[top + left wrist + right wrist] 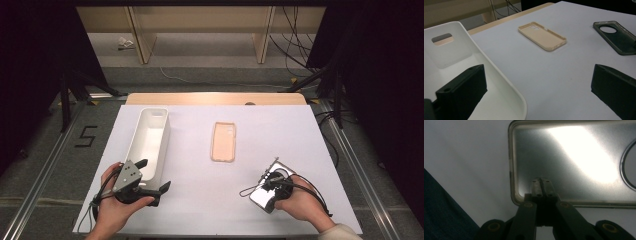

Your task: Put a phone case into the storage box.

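Near the front right corner of the desk point(200, 205), my right hand-held gripper point(541, 185) has its jaws pressed together, tips over the edge of the dark phone case point(574, 162); I cannot tell if it pinches the rim. My left hand-held gripper point(152, 175) is spread wide, one jaw inside the white bin point(456, 65), one outside. A tan phone case point(223, 141) lies in the middle.

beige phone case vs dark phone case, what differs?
The beige phone case lies free mid-table; the dark phone case is pinched at its rim by the right gripper. The beige case has two small camera holes, the dark one a single big round cutout. The dark case looks glossy, the beige matte. Both lie hollow side up.
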